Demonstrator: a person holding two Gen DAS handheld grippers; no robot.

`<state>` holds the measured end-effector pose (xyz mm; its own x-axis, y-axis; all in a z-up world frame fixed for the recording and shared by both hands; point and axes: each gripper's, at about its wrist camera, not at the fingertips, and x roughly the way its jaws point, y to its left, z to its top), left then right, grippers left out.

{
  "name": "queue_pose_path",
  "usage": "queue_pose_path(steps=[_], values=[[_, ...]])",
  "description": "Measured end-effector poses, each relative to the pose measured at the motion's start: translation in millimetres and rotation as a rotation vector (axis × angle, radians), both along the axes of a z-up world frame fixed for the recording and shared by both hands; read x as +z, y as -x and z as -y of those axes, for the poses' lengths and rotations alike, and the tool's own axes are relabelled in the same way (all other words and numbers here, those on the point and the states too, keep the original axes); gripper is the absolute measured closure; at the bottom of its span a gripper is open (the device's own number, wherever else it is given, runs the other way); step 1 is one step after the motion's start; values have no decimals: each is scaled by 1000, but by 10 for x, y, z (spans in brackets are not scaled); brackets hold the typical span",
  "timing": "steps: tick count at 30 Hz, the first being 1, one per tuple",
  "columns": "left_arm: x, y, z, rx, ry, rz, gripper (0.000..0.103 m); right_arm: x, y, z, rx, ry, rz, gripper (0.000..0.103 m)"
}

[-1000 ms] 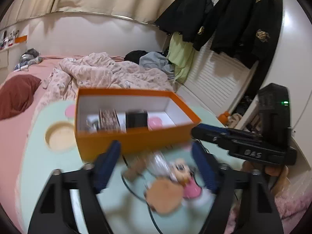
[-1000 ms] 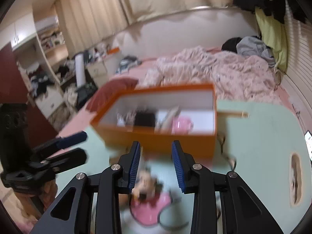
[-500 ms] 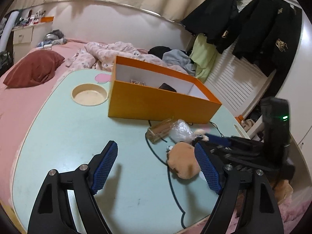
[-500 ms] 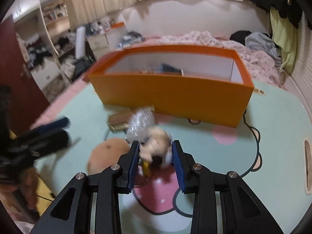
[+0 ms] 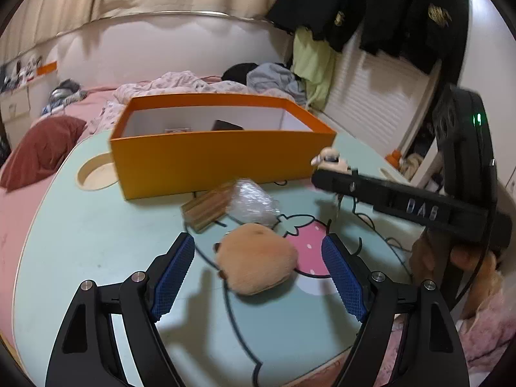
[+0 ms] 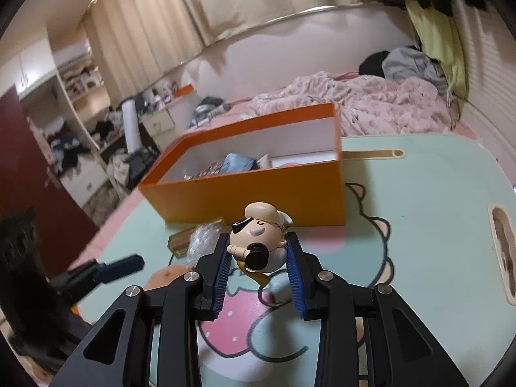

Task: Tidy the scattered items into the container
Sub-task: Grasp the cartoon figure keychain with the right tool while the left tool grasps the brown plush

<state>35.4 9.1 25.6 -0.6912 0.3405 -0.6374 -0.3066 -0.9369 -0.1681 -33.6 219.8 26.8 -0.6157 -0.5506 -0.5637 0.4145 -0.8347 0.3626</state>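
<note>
An orange box stands on the mint table and holds several items; it also shows in the right wrist view. My right gripper is shut on a cartoon figurine and holds it above the table in front of the box. My left gripper is open around a tan plush that lies on the table. A wooden block and a clear plastic wrap lie between the plush and the box.
A round cup recess sits in the table left of the box. A bed with a pink duvet lies behind the table. Dark jackets hang at the right. A slot is cut near the table's right edge.
My right gripper has lifted the figurine off the table and toward the box. My left gripper has moved in so that its fingers flank the plush.
</note>
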Motion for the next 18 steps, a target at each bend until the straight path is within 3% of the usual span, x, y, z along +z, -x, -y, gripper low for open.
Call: queue_pose_path(steps=[6,7,8,12,18], values=[[-85,142,-185,2,70,36,24,26,-24,-40,7,31,9,71],[-93,153,-186,1,79,37,44,27,-35,-35,8,29,8,71],[-105,161,-196,-2,94,44,55,29,-45,-31,8,29,6,71],[-66,75,-198,-14,109,18,55,28,-65,-30,2,29,9,71],[115,7,-52,2,63,-33,55,32,-56,-41,-5,33,9,71]])
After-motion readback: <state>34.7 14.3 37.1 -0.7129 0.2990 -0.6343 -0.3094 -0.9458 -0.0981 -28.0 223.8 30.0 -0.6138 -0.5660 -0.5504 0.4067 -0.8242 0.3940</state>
